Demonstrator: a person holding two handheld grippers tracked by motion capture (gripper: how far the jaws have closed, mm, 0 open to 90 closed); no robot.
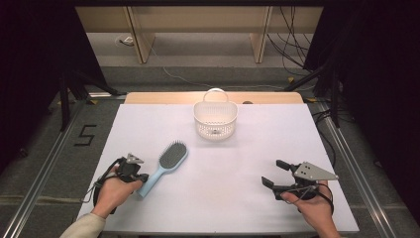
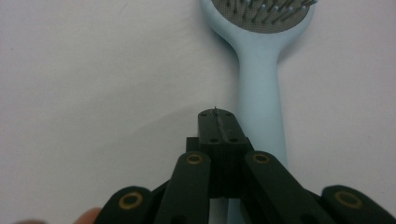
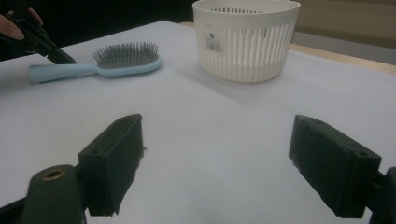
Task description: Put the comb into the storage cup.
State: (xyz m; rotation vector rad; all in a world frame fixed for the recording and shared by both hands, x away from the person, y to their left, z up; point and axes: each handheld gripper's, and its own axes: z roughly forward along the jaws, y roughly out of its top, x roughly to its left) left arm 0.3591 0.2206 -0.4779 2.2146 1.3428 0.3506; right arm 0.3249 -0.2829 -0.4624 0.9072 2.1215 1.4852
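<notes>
A pale blue plastic hairbrush with grey bristles is seen lying flat on the white table top, bristles up, at the near left, its head angled toward the far right and its handle end pointed back toward the person. In the left gripper view the brush handle runs straight up past the jaw tips, just to their right and partly beneath them. The left gripper is held low beside the handle end, and its black jaws are pressed flat together with nothing between them; whether they touch the handle cannot be told. The left hand is wrapped around it.

Farther back, near the far middle of the table, a white slotted plastic basket with a loop handle is standing upright, well apart from the brush. A small label is visible on its wall.

Over at the near right, the right gripper is held by the right hand, its jaws spread wide apart above bare table, pointed toward the basket and brush.
</notes>
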